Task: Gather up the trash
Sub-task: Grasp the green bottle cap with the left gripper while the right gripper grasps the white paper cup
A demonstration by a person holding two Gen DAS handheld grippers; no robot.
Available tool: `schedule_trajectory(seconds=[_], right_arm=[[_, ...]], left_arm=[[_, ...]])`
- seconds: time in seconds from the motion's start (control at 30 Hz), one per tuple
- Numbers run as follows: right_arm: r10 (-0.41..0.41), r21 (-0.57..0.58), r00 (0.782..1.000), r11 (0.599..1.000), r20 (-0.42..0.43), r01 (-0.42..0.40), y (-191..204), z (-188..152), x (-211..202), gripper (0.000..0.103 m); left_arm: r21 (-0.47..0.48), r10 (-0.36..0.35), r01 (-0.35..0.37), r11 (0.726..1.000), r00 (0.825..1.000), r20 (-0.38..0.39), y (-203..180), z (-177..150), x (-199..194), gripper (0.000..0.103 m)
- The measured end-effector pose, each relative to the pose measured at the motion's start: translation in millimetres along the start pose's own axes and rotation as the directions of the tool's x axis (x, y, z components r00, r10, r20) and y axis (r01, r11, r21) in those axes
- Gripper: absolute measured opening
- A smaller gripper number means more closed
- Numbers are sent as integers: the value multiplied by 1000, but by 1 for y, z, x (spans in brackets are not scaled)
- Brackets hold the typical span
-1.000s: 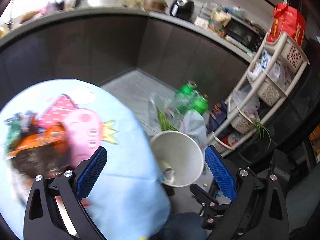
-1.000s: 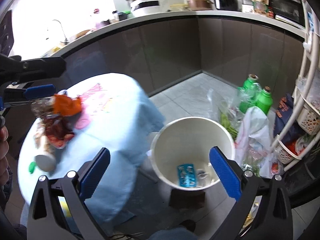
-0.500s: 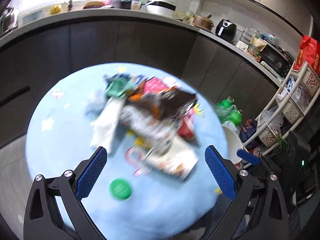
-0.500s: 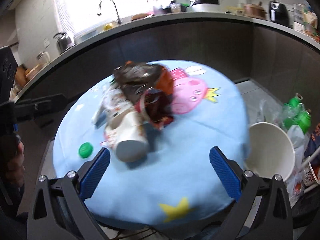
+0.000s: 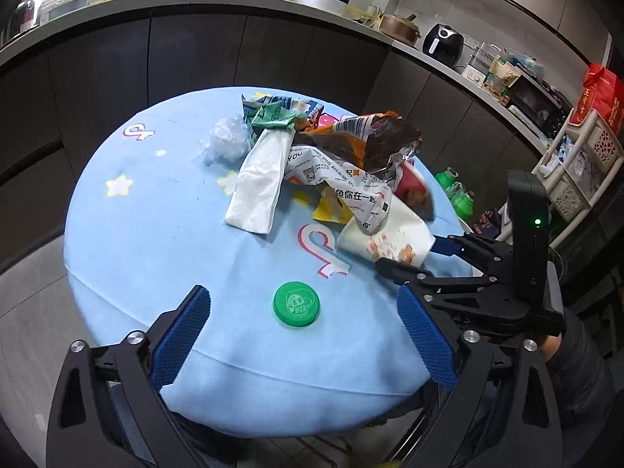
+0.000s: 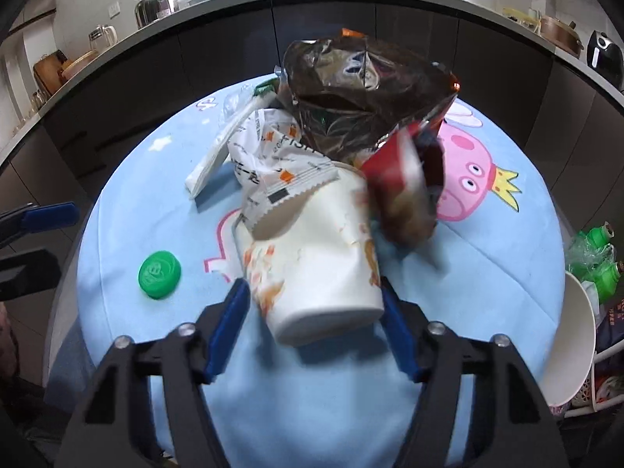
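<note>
Left hand-held gripper (image 5: 304,347) hovers over the near edge of the round blue worktop (image 5: 156,241), jaws wide apart and just starting to close, nothing between them. The green bottle cap (image 5: 296,304) lies on the cloth just ahead of it. Past that sits the trash pile: a white napkin (image 5: 259,179), crumpled wrappers (image 5: 351,179) and a brown foil bag (image 6: 362,97). Over on the right, the right hand-held gripper (image 6: 314,331) has been closing around the tipped-over paper cup (image 6: 312,257); its blue pads sit right at the cup's sides, can't tell if they're squeezing. The white bin (image 6: 573,343) stands off the worktop's right edge.
</note>
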State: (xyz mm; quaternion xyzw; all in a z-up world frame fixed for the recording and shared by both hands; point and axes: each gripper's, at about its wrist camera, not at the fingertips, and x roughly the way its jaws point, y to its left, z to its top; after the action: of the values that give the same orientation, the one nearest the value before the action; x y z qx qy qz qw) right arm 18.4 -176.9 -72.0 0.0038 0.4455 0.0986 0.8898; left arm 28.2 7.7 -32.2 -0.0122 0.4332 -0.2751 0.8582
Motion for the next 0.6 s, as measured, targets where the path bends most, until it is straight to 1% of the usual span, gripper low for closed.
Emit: schedule_trajectory(seconds=[0.07, 0.1, 0.17, 0.27, 0.37, 0.47, 0.53, 0.6], right_arm=[[15, 14, 1000, 1000, -2, -15, 0, -7, -8, 62], [21, 29, 1000, 999, -2, -21, 0, -12, -13, 62], [22, 54, 1000, 998, -4, -22, -1, -21, -22, 62], [25, 83, 1000, 996, 3, -26, -2, -33, -32, 63], [21, 94, 1000, 995, 18, -23, 0, -36, -39, 63], [24, 84, 999, 996, 30, -26, 4, -34, -42, 63], [28, 81, 999, 996, 37, -31, 6, -33, -42, 63], [32, 76, 999, 997, 40, -35, 10, -30, -40, 63]], left_arm=[[-4, -14, 14, 1000, 1000, -27, 4, -2, 7, 74], [-4, -21, 21, 1000, 999, -44, 5, -4, 13, 71], [6, -14, 14, 1000, 997, -75, 4, -6, 24, 62], [43, -5, 9, 999, 994, -110, -2, -9, 39, 57], [88, 45, -34, 996, 990, -134, -8, -10, 54, 48], [119, 93, -77, 990, 987, -133, -13, -11, 60, 46], [133, 111, -93, 987, 985, -134, -14, -11, 61, 45], [150, 134, -114, 982, 982, -131, -16, -11, 62, 41]])
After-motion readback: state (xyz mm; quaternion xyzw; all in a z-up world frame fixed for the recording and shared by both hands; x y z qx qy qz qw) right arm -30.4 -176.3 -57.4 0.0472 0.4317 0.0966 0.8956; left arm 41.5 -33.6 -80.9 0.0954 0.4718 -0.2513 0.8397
